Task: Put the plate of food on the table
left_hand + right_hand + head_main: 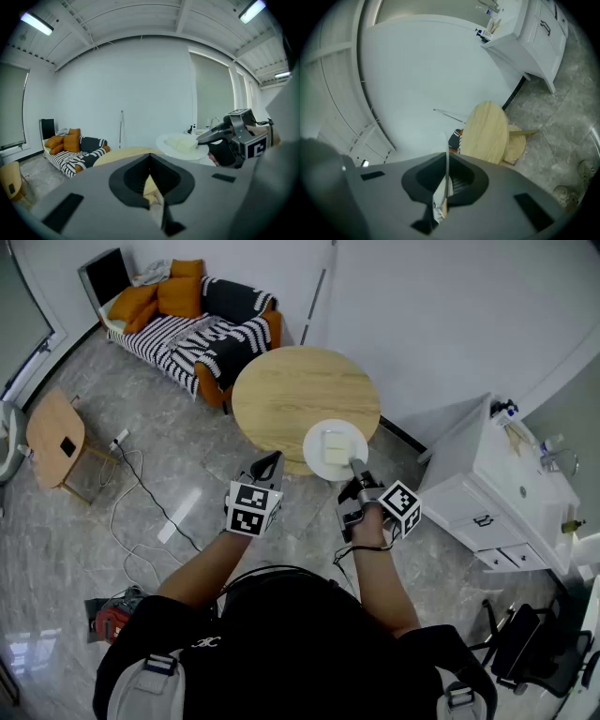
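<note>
Holding round white plate (313, 457) by rim: right gripper (357, 466), jaws squeezed on it. Plate (pale square food (334, 444) on top) over near edge of round wooden table (281, 390). Beside table, left gripper (268, 465), jaws pressed together, nothing inside.

Bright and even all round, the white walls (140, 79) bounce light everywhere. Two ceiling strip lights (35, 22) in the left gripper view are blown out to pure white. Head view shows a pale streak of glare on the glossy floor (178, 517), and the shadows there are faint and soft. Both gripper views are heavy fisheye with black corners and bending lines. The left gripper (151, 173) is mushy up close, same with the right gripper (443, 187), and the plate (446, 154) edge in it is a blurry sliver
</note>
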